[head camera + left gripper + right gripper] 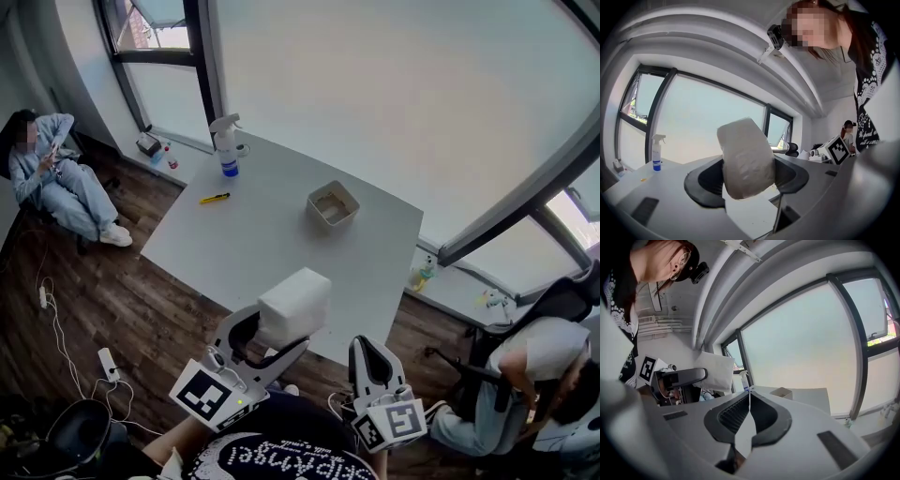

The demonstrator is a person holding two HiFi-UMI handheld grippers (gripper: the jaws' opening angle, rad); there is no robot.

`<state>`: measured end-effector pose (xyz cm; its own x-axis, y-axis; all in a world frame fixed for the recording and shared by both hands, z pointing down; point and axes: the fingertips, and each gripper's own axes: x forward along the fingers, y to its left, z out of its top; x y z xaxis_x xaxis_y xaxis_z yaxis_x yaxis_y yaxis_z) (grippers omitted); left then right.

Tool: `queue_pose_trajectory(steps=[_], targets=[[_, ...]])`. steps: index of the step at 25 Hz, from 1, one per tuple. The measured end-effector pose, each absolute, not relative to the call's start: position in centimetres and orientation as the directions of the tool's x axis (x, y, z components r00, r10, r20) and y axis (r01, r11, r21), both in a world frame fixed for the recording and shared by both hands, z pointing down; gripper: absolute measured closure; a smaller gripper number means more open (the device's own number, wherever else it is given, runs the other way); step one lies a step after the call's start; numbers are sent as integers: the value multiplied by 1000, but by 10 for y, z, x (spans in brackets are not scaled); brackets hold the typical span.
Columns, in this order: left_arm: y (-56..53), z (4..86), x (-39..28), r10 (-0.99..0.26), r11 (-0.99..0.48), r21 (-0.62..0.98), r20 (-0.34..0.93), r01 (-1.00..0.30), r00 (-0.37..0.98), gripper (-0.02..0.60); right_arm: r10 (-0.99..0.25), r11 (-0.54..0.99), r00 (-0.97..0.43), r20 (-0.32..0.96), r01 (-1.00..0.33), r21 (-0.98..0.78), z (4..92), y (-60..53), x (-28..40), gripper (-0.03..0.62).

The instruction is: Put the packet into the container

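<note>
Over the near edge of the surface (pixel 262 234), the left gripper (pixel 274 339) clamps the white packet (pixel 294 307) by its lower half; the packet's long axis stands nearly upright, its top leaning slightly left in the left gripper view; the right gripper (pixel 373 349) hangs beside it, jaws pressed together, empty; the container (pixel 333 203) sits well apart, mid-surface.

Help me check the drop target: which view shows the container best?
The head view: it looks down into the container, its whole rim and inside clear on the table. The right gripper view shows only a small side of it, far off. The left gripper view does not show it.
</note>
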<state>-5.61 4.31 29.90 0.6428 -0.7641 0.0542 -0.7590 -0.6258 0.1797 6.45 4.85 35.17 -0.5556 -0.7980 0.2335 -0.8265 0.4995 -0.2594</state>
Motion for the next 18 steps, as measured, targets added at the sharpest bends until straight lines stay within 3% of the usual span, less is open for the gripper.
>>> queue_pose_trajectory(steps=[18], targets=[[-5, 303, -105, -723, -676, 181, 21, -714, 690, 299, -837, 440, -493, 237, -865, -242, 353, 7, 18, 577]])
